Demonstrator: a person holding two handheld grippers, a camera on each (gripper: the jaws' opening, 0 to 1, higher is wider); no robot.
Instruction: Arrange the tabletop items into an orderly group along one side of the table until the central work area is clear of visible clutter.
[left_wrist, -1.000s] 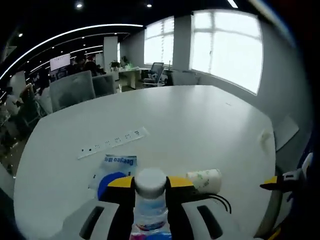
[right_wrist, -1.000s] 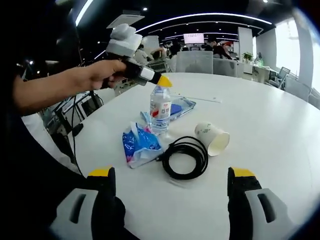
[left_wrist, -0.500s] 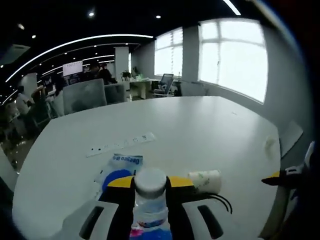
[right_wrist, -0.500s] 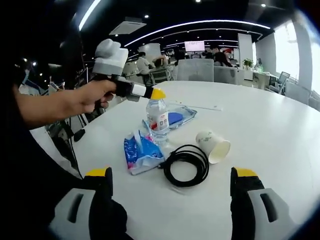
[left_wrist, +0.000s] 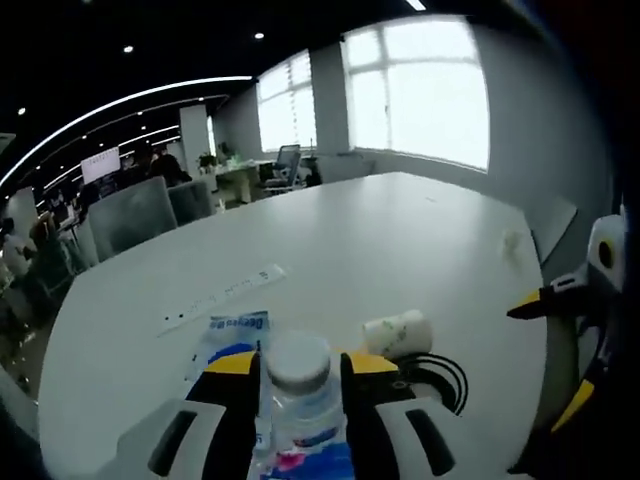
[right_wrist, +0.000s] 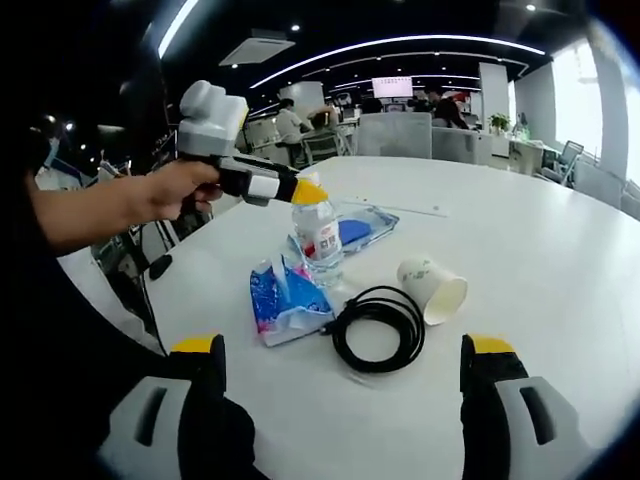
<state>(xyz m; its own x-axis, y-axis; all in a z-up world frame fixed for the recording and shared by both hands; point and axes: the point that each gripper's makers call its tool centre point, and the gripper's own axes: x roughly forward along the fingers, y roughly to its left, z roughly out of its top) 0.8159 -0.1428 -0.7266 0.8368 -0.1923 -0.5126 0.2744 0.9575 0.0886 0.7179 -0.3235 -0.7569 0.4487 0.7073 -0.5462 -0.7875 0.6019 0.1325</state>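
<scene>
A clear water bottle (left_wrist: 297, 365) with a white cap stands upright on the white table (left_wrist: 400, 250), and my left gripper (left_wrist: 300, 362) is shut on its neck. In the right gripper view the bottle (right_wrist: 320, 235) sits under the left gripper (right_wrist: 305, 190), held by a person's hand. Beside the bottle lie a blue wipes pack (right_wrist: 280, 300), a clear pouch (right_wrist: 350, 228) with blue inside, a coiled black cable (right_wrist: 378, 328) and a tipped paper cup (right_wrist: 432, 290). My right gripper (right_wrist: 343, 345) hangs open over the near table, holding nothing.
A long white strip (left_wrist: 220, 298) lies flat beyond the pouch (left_wrist: 232, 335). The cup (left_wrist: 395, 332) and cable (left_wrist: 435, 375) lie right of the bottle. The right gripper (left_wrist: 560, 345) enters at the table's right edge. Office chairs (left_wrist: 130, 215) stand beyond the far edge.
The left gripper has sunk a little, its tip now level with the bottle's cap. Both views have shifted slightly; the items on the table lie as before.
</scene>
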